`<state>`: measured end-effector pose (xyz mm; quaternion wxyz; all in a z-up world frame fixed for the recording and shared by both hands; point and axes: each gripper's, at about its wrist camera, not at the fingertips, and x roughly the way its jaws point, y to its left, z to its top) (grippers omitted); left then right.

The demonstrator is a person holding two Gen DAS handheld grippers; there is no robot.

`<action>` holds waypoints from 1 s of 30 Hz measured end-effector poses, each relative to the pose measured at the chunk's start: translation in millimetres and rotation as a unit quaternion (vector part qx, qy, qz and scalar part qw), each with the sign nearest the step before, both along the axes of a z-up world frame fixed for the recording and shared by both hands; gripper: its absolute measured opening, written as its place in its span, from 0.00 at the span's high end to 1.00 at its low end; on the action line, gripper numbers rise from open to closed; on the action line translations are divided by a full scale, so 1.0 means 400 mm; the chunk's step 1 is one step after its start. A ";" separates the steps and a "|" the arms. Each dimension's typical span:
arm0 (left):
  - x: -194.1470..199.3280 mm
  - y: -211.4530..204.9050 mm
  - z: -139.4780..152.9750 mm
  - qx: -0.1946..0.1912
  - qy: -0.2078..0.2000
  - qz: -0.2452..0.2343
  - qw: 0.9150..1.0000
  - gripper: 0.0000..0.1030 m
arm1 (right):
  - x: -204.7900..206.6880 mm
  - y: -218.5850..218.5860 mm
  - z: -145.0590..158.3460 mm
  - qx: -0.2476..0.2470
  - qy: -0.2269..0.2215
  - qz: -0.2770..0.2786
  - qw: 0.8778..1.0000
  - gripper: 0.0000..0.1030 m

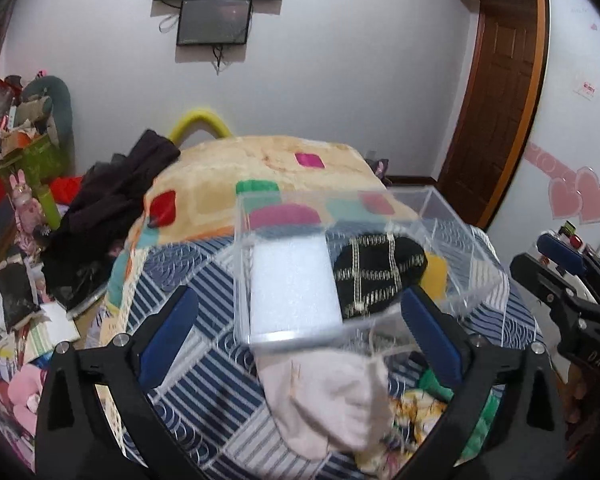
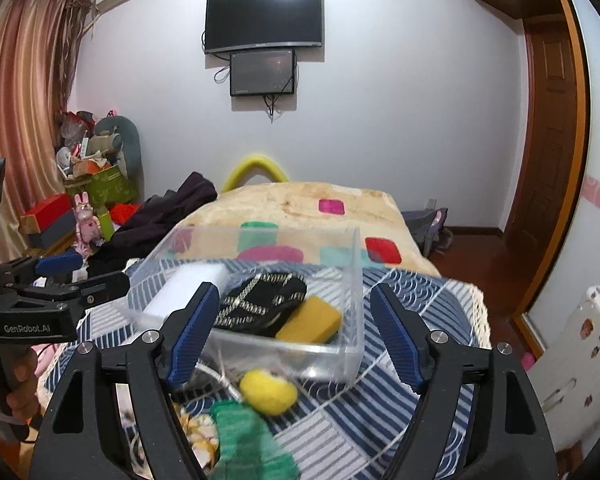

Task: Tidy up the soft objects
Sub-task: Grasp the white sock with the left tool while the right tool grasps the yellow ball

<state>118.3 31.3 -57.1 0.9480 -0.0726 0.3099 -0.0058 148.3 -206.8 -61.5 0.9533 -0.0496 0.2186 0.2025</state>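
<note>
On the bed, under a striped blue-and-white quilt with a beige patchwork blanket lying folded behind it, I am seeing a clear plastic box sitting just ahead of both grippers. Inside the box I am counting three soft things: a white foam block lying at the left end, a black cloth with gold grid lines resting in the middle, and a yellow sponge leaning against the cloth on the right.

I am holding the left gripper above the near left end of the box with its jaws spread wide and nothing between them; the white block is showing in the gap beyond them. A pale pink cloth is lying on the quilt just below those jaws, outside the box.

I am holding the right gripper at the near wall of the box, its jaws also standing wide apart and gripping nothing. Between and below them, on the quilt outside the box, a green knitted piece is lying nearest the camera, and a small yellow fuzzy ball is sitting just beyond it, close to the box wall. A floral cloth is peeking out beside the green piece.
</note>
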 end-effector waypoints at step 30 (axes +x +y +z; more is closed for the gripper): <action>-0.033 -0.050 -0.231 -0.053 0.084 -0.059 0.993 0.22 | 0.046 0.009 -0.198 -0.013 0.144 0.027 0.989 0.54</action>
